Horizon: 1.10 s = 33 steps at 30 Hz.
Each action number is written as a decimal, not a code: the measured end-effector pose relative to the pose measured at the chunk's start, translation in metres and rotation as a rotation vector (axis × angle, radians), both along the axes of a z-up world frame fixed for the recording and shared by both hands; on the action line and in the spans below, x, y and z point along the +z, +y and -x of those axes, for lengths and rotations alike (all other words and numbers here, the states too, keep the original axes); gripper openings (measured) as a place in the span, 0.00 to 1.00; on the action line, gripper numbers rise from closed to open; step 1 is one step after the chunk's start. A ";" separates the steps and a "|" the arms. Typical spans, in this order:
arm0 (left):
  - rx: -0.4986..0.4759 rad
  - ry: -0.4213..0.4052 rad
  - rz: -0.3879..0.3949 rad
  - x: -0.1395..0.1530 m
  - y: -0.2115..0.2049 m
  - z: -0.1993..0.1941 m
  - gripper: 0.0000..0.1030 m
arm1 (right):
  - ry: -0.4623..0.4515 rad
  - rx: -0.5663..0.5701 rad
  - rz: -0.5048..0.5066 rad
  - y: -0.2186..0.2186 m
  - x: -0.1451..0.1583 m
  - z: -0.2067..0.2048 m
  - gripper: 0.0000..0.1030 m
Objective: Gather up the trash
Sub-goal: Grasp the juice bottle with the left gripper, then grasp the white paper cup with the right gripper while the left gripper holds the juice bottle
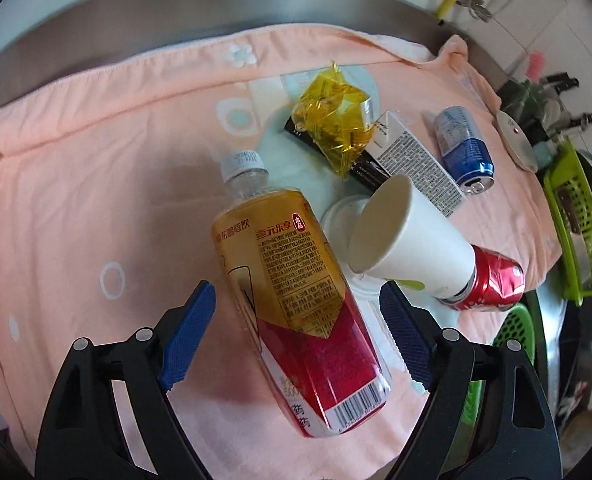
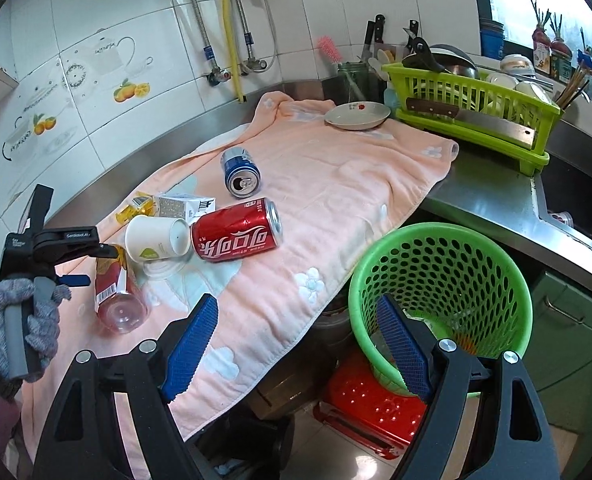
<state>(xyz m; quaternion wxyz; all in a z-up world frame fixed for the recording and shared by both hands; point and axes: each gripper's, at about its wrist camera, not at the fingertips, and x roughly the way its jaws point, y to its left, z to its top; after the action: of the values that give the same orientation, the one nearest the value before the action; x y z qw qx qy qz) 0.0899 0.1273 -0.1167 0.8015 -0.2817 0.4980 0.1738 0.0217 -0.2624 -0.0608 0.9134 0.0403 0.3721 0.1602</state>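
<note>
- Seven pieces of trash lie on the pink towel (image 2: 336, 200); little shows inside the green basket (image 2: 440, 292) at the near right, so most remains, I judge.
- Count: one bottle (image 1: 296, 300), two paper cups (image 1: 412, 236), one red can (image 2: 235, 230), one blue can (image 2: 239, 172), one carton (image 1: 416, 156), one yellow wrapper (image 1: 332, 120).
- Left gripper (image 1: 298, 334): fingers apart, straddling the bottle, pads not touching.
- Right gripper (image 2: 298, 350): fingers apart, empty, by the basket.

Home kitchen: tiled wall (image 2: 95, 92), steel counter (image 2: 492, 196), dish rack (image 2: 476, 120), knives (image 2: 376, 32).

Peach towel (image 2: 336, 200) with white flowers; red can (image 2: 235, 232); blue can (image 2: 239, 170); green perforated basket (image 2: 440, 280); yellow-red bottle (image 1: 296, 300)
</note>
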 end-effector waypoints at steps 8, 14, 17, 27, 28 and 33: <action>0.068 0.044 0.039 -0.015 0.006 -0.013 0.81 | 0.008 0.027 0.008 0.009 -0.001 -0.005 0.76; 0.086 0.061 0.062 -0.026 0.009 -0.015 0.74 | 0.008 0.058 0.027 0.018 0.000 -0.012 0.76; 0.071 0.060 0.072 -0.028 0.011 -0.016 0.72 | 0.003 0.088 0.054 0.028 0.003 -0.017 0.76; -0.022 0.036 0.067 -0.011 0.021 0.002 0.70 | -0.021 0.266 0.131 0.083 0.009 -0.039 0.76; -0.033 0.029 0.064 -0.006 0.025 0.007 0.70 | -0.024 0.290 0.146 0.092 0.009 -0.041 0.76; -0.064 0.003 0.042 0.009 0.039 0.022 0.70 | -0.039 0.422 0.193 0.134 0.008 -0.053 0.76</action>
<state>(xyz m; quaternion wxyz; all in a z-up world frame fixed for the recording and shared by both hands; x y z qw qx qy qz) 0.0677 0.1667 -0.1079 0.7999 -0.2821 0.5114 0.1380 0.0743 -0.1283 -0.0528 0.8663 -0.1289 0.3681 0.3122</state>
